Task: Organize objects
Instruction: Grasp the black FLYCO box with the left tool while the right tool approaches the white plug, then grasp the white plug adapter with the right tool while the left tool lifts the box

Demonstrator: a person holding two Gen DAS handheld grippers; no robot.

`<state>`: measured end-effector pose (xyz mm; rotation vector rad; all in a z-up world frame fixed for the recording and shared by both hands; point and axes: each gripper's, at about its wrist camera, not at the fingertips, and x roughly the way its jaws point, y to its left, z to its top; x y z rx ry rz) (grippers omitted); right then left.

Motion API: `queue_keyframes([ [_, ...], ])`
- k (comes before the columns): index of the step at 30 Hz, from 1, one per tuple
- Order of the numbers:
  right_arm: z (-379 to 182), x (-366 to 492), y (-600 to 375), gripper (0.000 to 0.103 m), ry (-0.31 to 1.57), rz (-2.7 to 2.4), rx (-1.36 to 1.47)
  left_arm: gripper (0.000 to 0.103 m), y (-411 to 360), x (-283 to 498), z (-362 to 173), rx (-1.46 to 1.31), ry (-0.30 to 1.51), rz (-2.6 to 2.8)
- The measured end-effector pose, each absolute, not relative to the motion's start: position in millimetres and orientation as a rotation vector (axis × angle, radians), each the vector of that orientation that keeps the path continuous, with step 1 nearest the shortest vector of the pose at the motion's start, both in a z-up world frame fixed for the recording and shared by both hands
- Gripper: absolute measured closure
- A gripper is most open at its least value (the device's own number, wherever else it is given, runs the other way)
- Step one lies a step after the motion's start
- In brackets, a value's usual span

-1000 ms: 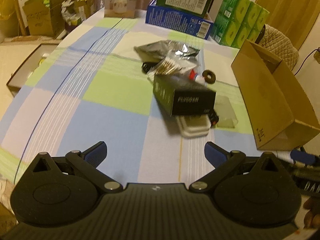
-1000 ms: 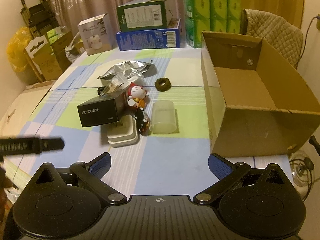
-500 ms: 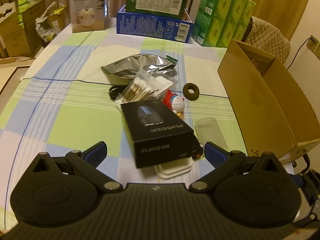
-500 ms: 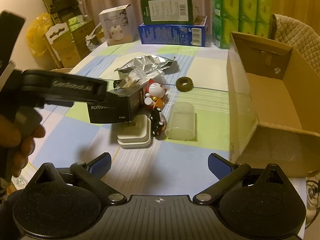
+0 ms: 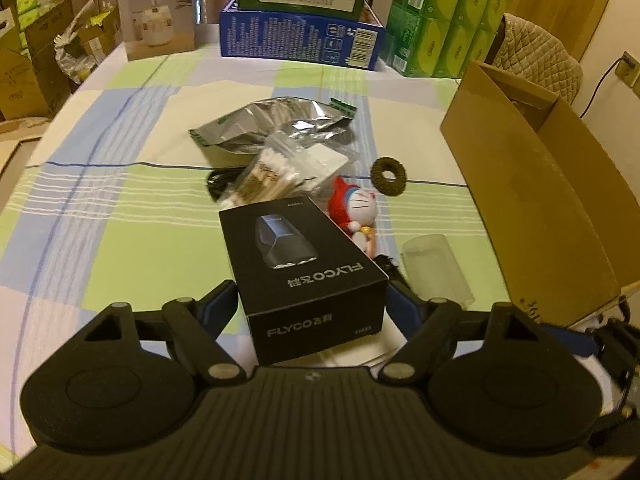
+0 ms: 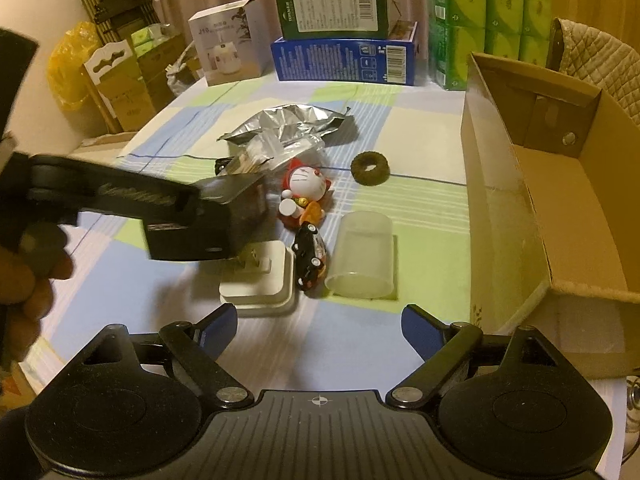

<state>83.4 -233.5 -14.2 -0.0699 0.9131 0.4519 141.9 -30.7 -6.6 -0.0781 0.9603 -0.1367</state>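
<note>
A black FLYCO box (image 5: 304, 264) lies on a white case (image 6: 260, 284) in the pile of small items. My left gripper (image 5: 312, 296) is closing on the box, and both blue pads meet its sides with no gap showing. My right gripper (image 6: 320, 320) hovers low over the tablecloth in front of the pile, its jaws wide but closing with nothing between them. Just ahead of it are a black toy car (image 6: 310, 254) and a clear cup (image 6: 362, 256) on its side. An open cardboard box (image 6: 512, 220) stands at the right.
A cat figurine (image 5: 360, 208), a brown ring (image 5: 389, 176), a bag of cotton swabs (image 5: 272, 172) and a foil bag (image 5: 264, 124) lie behind the black box. Blue and green cartons (image 5: 300, 36) line the far edge. A hand (image 6: 28, 280) is at the left.
My left gripper came forward over the black box and its jaws narrowed onto its sides. My right gripper moved closer to the pile and lower, its jaws slightly narrower.
</note>
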Motion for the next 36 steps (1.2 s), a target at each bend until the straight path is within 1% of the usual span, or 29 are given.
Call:
queue_keyframes([
  [8,-16,91,-224,0.016,0.929,0.475,-0.081,0.026,14,124,3,-0.041,0.947,-0.131],
  [17,-32,107,-194,0.016,0.991,0.574,-0.107,0.026,52,104,-27,-0.045,0.989,-0.100],
  [24,-56,133,-178,0.016,1.064,0.636,-0.067,0.018,68,96,-30,-0.105,0.966,-0.085],
  [32,-71,149,-165,0.016,1.039,0.642,-0.045,0.015,77,95,-33,-0.122,0.938,-0.074],
  [34,-72,150,-162,0.018,1.025,0.635,-0.063,0.015,78,96,-34,-0.126,0.931,-0.075],
  [35,-72,149,-160,0.020,1.018,0.629,-0.080,0.015,78,97,-34,-0.127,0.927,-0.079],
  [36,-73,148,-157,0.025,1.014,0.627,-0.101,0.015,78,98,-35,-0.125,0.925,-0.081],
])
